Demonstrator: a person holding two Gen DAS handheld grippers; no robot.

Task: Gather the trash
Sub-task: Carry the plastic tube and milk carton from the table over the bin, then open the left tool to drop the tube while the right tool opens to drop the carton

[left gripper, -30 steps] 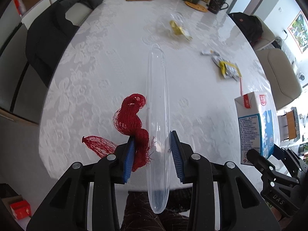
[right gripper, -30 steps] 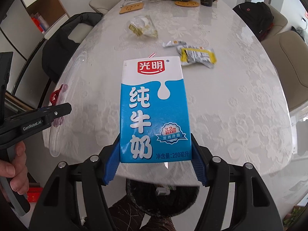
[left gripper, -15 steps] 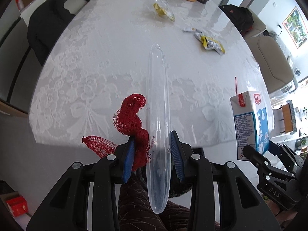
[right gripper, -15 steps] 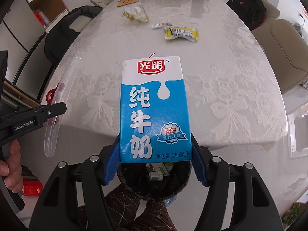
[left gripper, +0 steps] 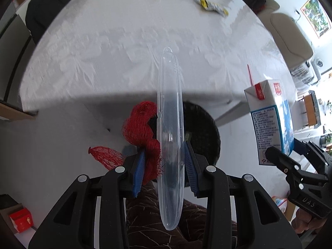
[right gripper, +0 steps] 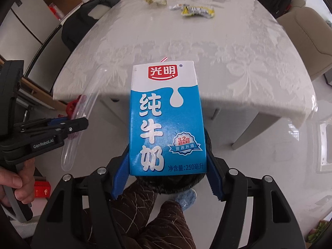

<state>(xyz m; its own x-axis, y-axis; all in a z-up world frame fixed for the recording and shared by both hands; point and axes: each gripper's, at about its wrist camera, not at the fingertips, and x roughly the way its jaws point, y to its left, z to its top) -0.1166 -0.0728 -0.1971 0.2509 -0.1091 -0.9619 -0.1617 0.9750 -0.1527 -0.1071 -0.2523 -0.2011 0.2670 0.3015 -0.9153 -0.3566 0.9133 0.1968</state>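
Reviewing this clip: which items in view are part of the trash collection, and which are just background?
Job: clear plastic lid and red mesh net in the left gripper; milk carton in the right gripper; black bin; yellow wrapper.

Background: black jacket, beige chair, red box.

The left gripper (left gripper: 164,164) clamps a clear plastic case (left gripper: 170,137) and red netting (left gripper: 143,124) above a black bin (left gripper: 204,128).

One milk carton (right gripper: 166,120), one clear lid (left gripper: 170,141), one red net (left gripper: 143,130), two wrappers (right gripper: 195,10).
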